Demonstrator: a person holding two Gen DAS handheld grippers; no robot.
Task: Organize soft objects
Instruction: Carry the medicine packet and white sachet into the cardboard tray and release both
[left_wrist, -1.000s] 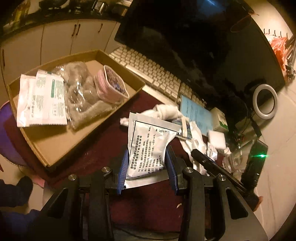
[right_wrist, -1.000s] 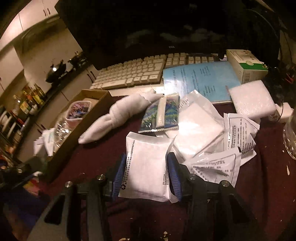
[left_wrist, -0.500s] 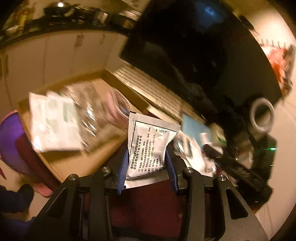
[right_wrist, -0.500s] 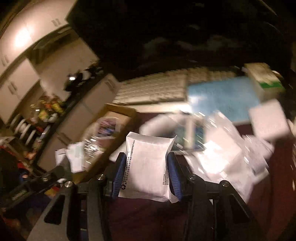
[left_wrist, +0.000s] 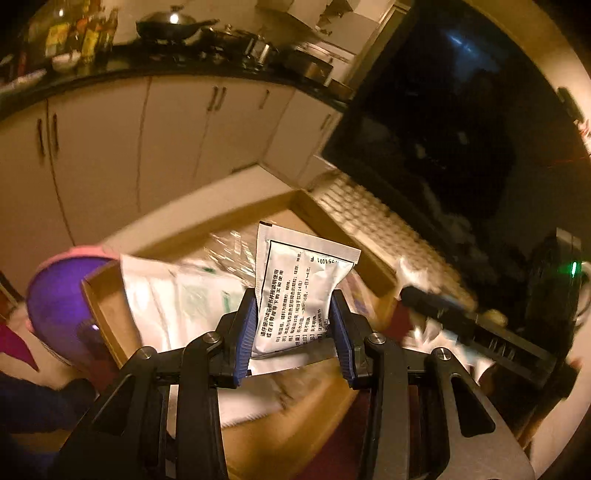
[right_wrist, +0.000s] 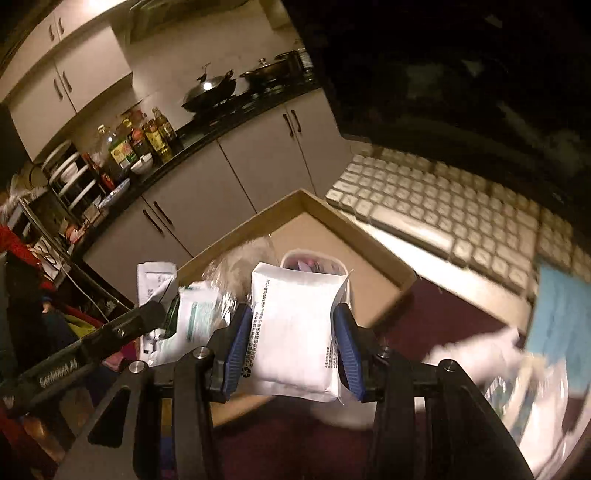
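My left gripper (left_wrist: 293, 334) is shut on a white printed sachet (left_wrist: 297, 295) and holds it above the open cardboard box (left_wrist: 99, 295). The box holds white-green packets (left_wrist: 184, 302) and a clear bag. My right gripper (right_wrist: 291, 345) is shut on a plain white soft packet (right_wrist: 295, 325) and holds it in front of the same box (right_wrist: 369, 236), which also holds a pink-rimmed tub (right_wrist: 314, 262) and white-green packets (right_wrist: 195, 314). The left gripper's body (right_wrist: 92, 350) shows at left in the right wrist view.
A white keyboard (right_wrist: 443, 206) and a dark monitor (left_wrist: 461, 129) stand behind the box. More white packets and a rolled cloth (right_wrist: 480, 354) lie on the dark red table at right. A purple bowl (left_wrist: 59, 302) sits left of the box. Kitchen cabinets lie beyond.
Both grippers have lifted their packets off the table and swung left toward the cardboard box. The box now sits right under and ahead of them.
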